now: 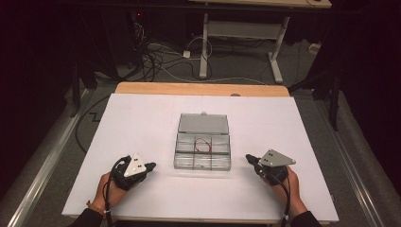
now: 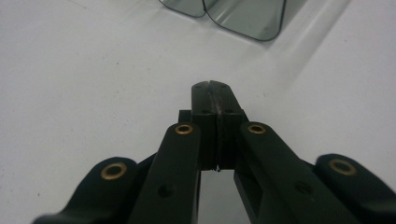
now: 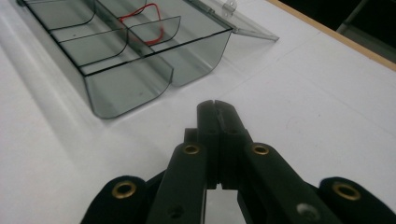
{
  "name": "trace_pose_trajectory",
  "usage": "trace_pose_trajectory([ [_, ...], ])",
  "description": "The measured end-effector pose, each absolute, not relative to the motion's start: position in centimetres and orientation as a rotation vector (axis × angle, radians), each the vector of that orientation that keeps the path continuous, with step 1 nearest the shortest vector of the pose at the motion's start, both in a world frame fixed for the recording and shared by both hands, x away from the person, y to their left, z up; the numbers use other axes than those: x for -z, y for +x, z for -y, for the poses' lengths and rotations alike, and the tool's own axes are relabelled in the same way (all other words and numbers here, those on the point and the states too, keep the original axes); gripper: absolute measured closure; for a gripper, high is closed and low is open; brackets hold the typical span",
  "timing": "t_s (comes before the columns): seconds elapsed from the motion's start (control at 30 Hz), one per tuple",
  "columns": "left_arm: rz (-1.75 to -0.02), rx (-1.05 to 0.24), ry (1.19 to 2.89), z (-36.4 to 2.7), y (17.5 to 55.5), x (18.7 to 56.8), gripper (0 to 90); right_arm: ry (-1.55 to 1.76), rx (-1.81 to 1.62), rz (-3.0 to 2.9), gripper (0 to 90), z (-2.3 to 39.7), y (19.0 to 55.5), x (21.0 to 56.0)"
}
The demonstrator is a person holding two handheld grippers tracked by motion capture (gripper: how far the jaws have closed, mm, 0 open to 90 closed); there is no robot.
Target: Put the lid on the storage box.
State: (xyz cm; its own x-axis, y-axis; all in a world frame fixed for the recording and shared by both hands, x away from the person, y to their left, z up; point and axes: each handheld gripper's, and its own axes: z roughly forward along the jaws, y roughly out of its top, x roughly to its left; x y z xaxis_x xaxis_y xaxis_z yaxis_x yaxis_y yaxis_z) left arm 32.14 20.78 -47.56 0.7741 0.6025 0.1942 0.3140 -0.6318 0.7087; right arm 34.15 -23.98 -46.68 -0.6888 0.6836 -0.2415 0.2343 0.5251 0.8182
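High view: left gripper (image 1: 150, 166) and right gripper (image 1: 249, 158), jaws clenched empty, flanking clear compartment box (image 1: 203, 152) with red loop (image 1: 204, 144)

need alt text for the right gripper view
The right gripper points its shut black jaws across a white table toward a clear divided box. The box's lid lies open, and a red loop sits in one compartment.

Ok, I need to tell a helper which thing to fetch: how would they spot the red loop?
On the white table sits a clear plastic box with its lid open. The red loop, a thin cord, lies in a middle compartment; it is the box's one coloured thing.
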Motion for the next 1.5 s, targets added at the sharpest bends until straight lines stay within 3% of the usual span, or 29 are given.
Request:
trace_pose_trajectory([
  [0.87, -0.78, -0.481, 2.257, -16.9, 43.6, 45.8, 87.1, 0.813, -0.921, -2.285, 90.0, 20.8, 45.0, 45.4],
  [1.5, -0.829, -0.458, 2.324, -14.0, 47.3, 47.1, 87.0, 0.826, -0.826, -2.394, 90.0, 17.6, 48.4, 47.1],
])
